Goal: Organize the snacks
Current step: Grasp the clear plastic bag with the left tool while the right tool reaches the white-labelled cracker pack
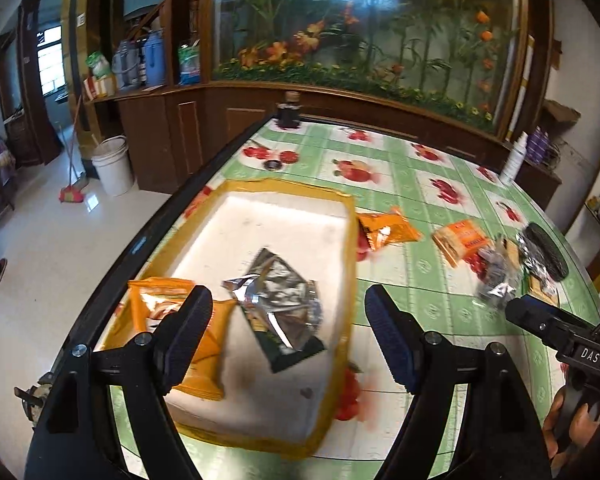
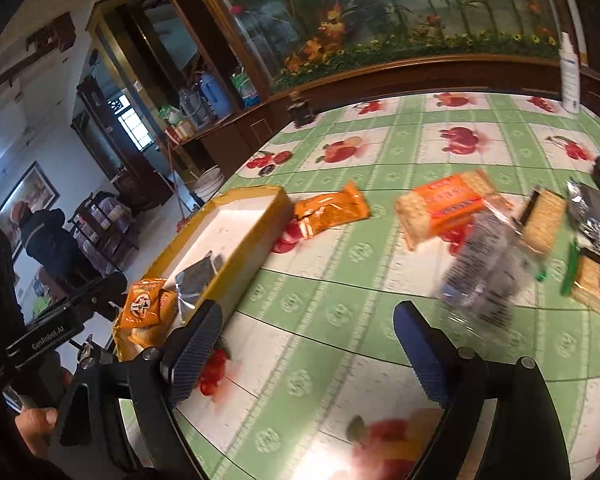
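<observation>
The loose packets to the right of the yellow-rimmed tray (image 1: 350, 240) are blurred, so the grey one (image 2: 488, 276) is perhaps a clear wrapper. Inside the tray a silver packet (image 1: 278, 304) lies with its long axis diagonal, beside an orange packet (image 1: 168, 312). The left gripper (image 1: 288, 336) hangs wide and empty above the tray, and the right gripper (image 2: 312, 356) is also wide and empty, to the right of the tray.
</observation>
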The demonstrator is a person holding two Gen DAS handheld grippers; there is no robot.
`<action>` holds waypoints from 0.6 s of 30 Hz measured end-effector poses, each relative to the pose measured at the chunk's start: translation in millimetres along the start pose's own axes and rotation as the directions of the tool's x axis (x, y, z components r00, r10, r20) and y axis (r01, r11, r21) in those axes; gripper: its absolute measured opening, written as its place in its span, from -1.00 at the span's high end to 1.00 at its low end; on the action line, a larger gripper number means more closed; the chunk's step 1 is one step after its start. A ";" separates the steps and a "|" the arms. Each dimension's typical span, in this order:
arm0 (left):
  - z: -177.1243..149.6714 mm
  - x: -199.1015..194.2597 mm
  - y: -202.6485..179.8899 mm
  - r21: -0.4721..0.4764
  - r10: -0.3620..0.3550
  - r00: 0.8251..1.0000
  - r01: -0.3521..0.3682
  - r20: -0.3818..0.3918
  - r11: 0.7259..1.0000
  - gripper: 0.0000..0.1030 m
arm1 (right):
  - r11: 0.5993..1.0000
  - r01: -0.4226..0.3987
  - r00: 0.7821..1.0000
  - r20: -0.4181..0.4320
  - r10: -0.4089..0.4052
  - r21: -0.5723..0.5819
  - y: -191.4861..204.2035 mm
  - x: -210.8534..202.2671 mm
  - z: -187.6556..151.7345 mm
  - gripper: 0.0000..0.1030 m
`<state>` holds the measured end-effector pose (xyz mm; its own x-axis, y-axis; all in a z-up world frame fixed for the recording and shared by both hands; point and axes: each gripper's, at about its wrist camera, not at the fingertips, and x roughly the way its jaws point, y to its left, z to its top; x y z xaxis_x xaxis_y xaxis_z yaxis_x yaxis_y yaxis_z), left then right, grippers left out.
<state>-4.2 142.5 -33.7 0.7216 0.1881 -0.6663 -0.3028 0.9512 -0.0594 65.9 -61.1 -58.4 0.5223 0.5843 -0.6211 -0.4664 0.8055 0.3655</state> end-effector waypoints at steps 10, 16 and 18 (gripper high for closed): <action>-7.3 12.5 -78.1 0.152 -0.045 0.997 0.054 -0.060 0.987 -0.53 | 0.983 0.116 0.992 0.034 -0.122 0.143 -97.7 -57.4 -29.3 -0.73; -12.3 31.4 -132.0 0.223 -0.127 0.982 0.156 -0.141 0.962 -0.53 | 0.960 0.175 0.981 0.045 -0.190 0.220 -143.6 -78.8 -38.7 -0.74; -13.0 37.8 -151.3 0.237 -0.157 0.975 0.192 -0.159 0.952 -0.53 | 0.951 0.201 0.975 0.048 -0.218 0.236 -154.5 -82.9 -38.6 -0.74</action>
<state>60.7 2.5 -59.6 0.6520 -0.0053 -0.7582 -0.0017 1.0000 -0.0084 67.1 -237.8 -90.2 0.6452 0.3983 -0.6519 -0.1696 0.9067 0.3862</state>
